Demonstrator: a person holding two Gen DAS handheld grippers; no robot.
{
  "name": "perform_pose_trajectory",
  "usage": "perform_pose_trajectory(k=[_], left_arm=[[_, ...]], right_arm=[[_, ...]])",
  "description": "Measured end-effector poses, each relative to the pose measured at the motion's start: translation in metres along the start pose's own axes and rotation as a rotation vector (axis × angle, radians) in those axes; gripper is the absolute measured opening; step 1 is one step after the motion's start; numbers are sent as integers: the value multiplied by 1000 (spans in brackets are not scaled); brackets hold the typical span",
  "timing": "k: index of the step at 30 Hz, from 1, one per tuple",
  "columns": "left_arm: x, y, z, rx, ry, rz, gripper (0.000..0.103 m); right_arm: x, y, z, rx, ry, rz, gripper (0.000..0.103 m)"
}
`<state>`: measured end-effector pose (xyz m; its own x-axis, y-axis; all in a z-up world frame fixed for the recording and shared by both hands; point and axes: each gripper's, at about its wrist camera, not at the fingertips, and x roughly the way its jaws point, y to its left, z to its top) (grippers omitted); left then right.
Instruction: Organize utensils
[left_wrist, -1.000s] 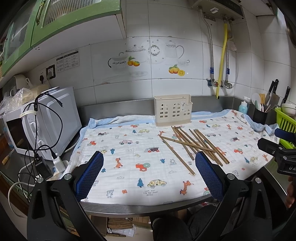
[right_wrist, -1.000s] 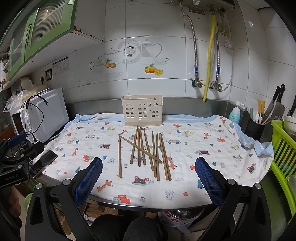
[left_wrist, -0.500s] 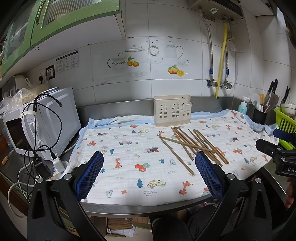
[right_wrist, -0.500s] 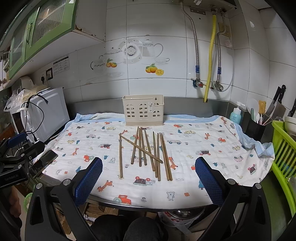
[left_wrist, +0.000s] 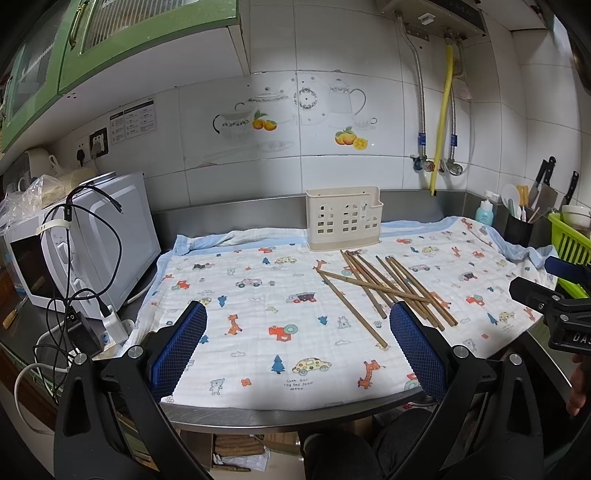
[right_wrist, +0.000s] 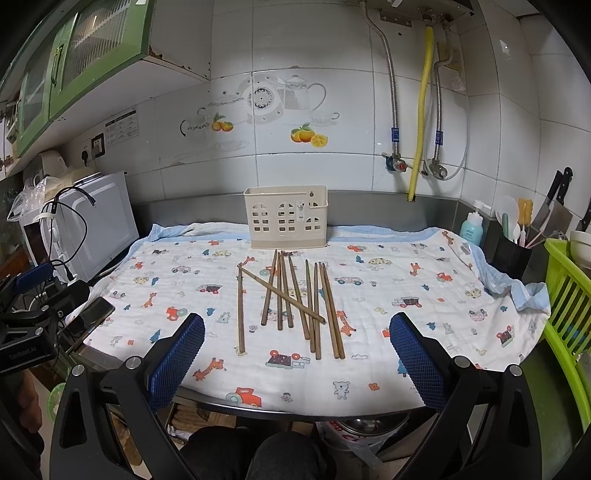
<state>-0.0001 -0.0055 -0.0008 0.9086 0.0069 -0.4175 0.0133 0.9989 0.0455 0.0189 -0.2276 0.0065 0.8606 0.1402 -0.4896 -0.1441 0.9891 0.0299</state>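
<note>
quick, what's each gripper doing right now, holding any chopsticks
Left gripper: open, holding nothing.
Right gripper: open, holding nothing; the chopsticks lie loose on the cloth.

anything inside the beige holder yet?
Nothing shows above the rim or through the cutouts of the beige holder; its floor is hidden. All chopsticks lie on the printed cloth in front of it.

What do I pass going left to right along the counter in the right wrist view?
Microwave → cream utensil holder → blue bottle → black utensil cup → green rack.
</note>
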Motion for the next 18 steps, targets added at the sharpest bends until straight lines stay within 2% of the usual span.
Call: perform_pose_trajectory(k=[18], left_arm=[[7, 0, -2, 1, 5, 1, 98]], right_arm=[[10, 0, -1, -2, 17, -1, 97]])
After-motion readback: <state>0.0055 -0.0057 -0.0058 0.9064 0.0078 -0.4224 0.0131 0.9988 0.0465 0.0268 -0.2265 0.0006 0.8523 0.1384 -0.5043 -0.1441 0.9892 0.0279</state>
